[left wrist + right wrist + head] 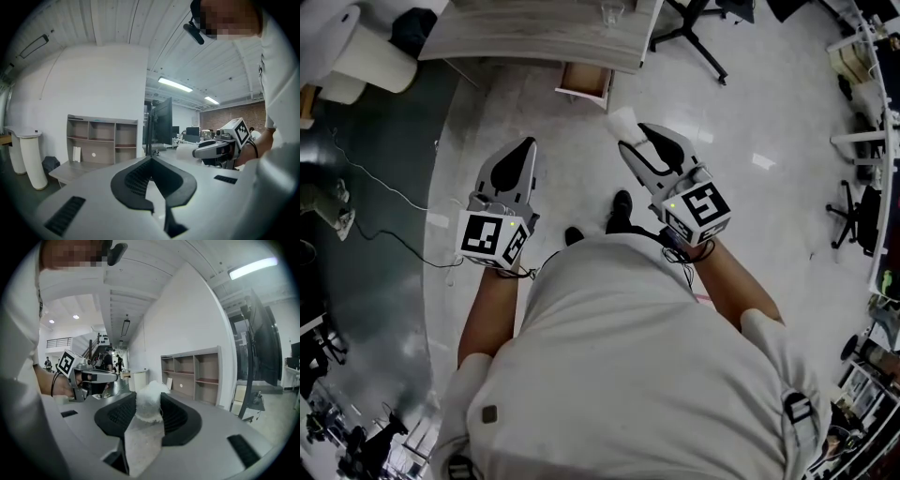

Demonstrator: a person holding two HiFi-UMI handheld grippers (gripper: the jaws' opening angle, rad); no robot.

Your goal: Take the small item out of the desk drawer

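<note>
The fingers [174, 416] of the right gripper [149, 405] are partly open and squeeze the small item [149, 398], a white fluffy lump, between them. The fingers [136, 178] of the left gripper [151, 161] are closed tip to tip, with nothing in them. The small item is out of the drawer [586, 82], up in the air just in front of it. The left gripper is farther from the drawer, off to its left. The drawer hangs open under the table [534, 37], above the pale floor [750, 112].
</note>
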